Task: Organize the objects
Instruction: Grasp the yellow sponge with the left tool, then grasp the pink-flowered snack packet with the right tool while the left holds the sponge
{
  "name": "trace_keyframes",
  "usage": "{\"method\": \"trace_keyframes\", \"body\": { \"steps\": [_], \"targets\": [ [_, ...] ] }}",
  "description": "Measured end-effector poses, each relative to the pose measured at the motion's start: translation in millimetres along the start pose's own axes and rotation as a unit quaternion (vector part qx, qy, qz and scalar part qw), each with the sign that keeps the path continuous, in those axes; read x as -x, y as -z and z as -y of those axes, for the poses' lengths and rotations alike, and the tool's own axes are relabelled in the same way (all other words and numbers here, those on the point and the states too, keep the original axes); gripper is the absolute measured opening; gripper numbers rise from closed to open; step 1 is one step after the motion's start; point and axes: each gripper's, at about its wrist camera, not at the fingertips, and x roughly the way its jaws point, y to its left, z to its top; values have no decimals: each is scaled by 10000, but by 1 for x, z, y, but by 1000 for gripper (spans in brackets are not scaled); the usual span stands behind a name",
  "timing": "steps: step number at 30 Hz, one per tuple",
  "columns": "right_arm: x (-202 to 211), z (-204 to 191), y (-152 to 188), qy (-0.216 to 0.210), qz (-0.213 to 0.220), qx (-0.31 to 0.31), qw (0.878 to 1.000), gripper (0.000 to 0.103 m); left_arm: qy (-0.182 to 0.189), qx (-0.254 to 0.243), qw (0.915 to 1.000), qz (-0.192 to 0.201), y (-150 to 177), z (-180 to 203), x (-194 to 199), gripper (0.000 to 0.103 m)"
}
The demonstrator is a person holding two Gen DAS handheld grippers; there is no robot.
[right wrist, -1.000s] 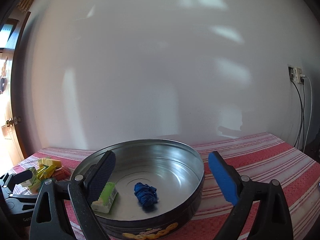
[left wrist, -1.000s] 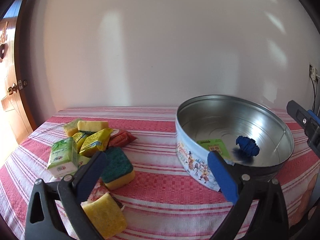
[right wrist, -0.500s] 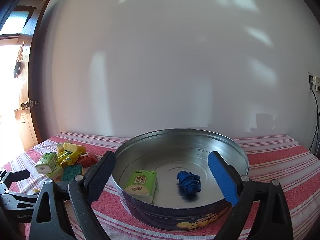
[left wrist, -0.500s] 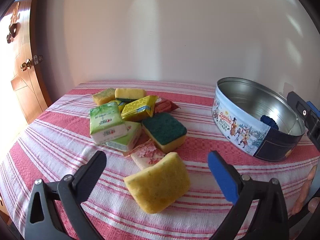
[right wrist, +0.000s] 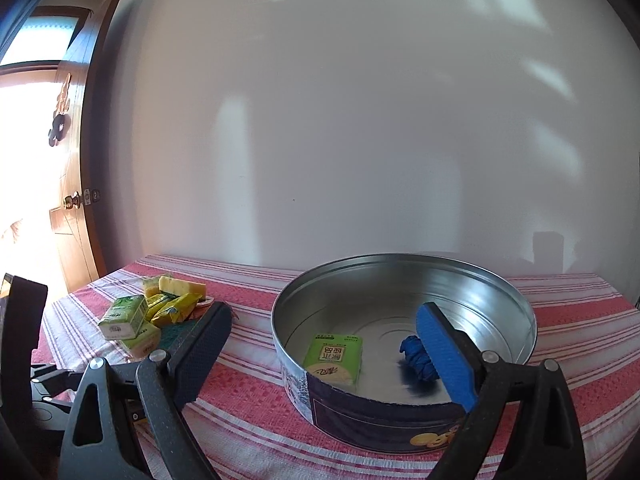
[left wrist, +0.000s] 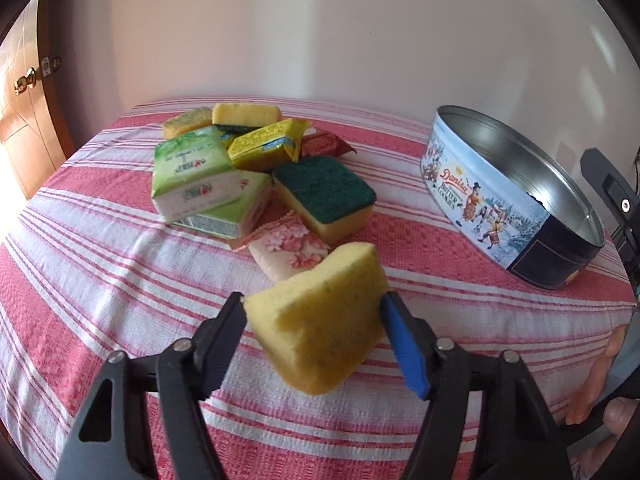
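Left claw (left wrist: 312, 322) has just been closing and now pinches the sponge (left wrist: 320, 320) by its two sides, low over the surface (left wrist: 100, 280) in front of the pile. Right claw (right wrist: 324, 344) stands wide and empty in front of the tin (right wrist: 400, 412). Keep the squeeze light since foam gives, lift straight up clear of the pink packet (left wrist: 292, 248), carry over the tin's rim, and release beside the green box (right wrist: 334, 358).
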Motion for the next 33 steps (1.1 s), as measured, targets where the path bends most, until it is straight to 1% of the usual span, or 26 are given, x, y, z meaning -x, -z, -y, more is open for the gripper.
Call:
{"method": "trace_keyframes", "body": {
  "steps": [1,5,8,12,18,22,28,33],
  "targets": [
    [-2,0,0,-10,-28,-29,10000,95,34,-43,10000,5,0,2,0,56],
    [0,4,0,-22,-59,-71,10000,95,50,-205,9998,31,1,9,0,49],
    [1,3,1,-35,-63,-42,10000,95,130,-143,9998,68,0,7,2,45],
    [2,5,0,-48,-64,-31,10000,95,353,-63,9989,307,-1,1,11,34],
    [0,2,0,-83,-75,4,9999,95,293,-427,9941,949,-3,-3,33,32],
    [-2,-2,1,-106,-109,86,9998,95,371,-360,9908,1249,-7,-20,48,32],
    [-6,-16,1,-246,-211,299,9990,95,299,-260,9874,1533,-9,-48,59,32],
    [-16,-39,2,-610,-371,387,9967,95,392,-256,9852,1649,-6,-62,62,32]
  ]
}}
